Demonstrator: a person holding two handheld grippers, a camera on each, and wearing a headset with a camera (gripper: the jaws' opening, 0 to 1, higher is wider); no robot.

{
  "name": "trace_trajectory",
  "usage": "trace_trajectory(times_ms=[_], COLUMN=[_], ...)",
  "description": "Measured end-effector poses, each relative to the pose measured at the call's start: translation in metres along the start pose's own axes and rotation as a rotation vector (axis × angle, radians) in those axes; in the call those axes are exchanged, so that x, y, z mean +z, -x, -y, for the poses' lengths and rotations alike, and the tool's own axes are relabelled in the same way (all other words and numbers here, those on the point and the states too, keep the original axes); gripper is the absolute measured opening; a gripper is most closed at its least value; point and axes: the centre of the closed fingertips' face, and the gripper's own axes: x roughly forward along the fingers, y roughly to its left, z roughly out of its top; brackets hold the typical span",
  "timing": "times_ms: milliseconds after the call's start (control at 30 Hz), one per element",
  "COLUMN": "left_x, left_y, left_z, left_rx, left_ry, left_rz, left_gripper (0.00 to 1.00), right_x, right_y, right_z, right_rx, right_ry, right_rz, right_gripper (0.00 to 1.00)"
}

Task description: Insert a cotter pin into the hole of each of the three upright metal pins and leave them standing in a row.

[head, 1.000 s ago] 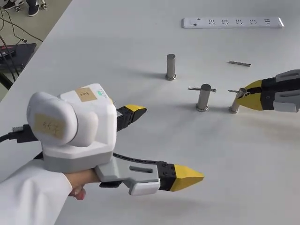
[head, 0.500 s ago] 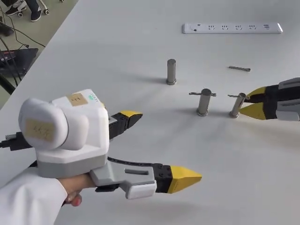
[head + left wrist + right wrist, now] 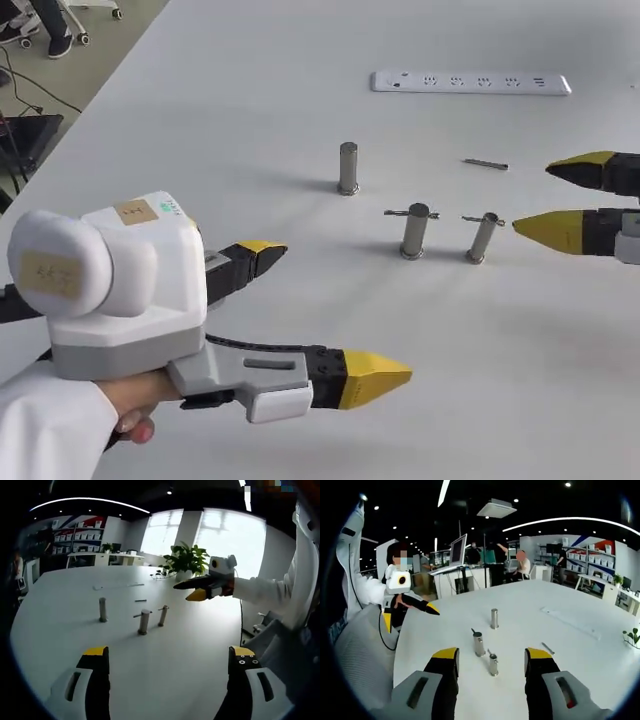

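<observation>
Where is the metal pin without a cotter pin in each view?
Head view: the bare metal pin stands upper centre, leftmost of three.
Left gripper view: the bare metal pin, left of centre, leftmost.
Right gripper view: the bare metal pin, centre, farthest back.
Shared landmark: the loose cotter pin.

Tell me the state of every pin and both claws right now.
Left claw: open, empty.
Right claw: open, empty.
Far pin: upright, nothing inserted.
Middle pin: upright, cotter pin inserted.
Right pin: standing, second cotter pin inserted.
Loose cotter pin: lying flat, not inserted.
</observation>
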Motion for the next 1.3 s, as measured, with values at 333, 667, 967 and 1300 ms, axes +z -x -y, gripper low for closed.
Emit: trace_trajectory(times_ms=[333, 667, 967, 1300], left_x=[0.006, 0.001, 0.001, -0.004], left_y=[0.009, 0.011, 0.013, 0.018], left_z=[-0.006, -0.004, 0.006, 0.008], left_rx=[0.000, 0.002, -0.018, -0.018], left_ry=[0.032, 0.079, 0.088, 0.112], left_rz=[0.029, 0.033, 0.051, 0.051], left_gripper=[0.99, 0.99, 0.99, 0.99], right_x=[-0.013, -0.031, -0.035, -0.033], right_y=[0.036, 0.055, 0.064, 0.062], right_z=[-0.027, -0.049, -0.055, -0.065], right_rx=[-0.048, -0.062, -0.103, -0.101], right_ry=[-0.092, -0.193, -0.247, -0.299], right_rz=[0.005, -0.013, 0.007, 0.036], right_gripper=[0.55, 0.77, 0.91, 0.98])
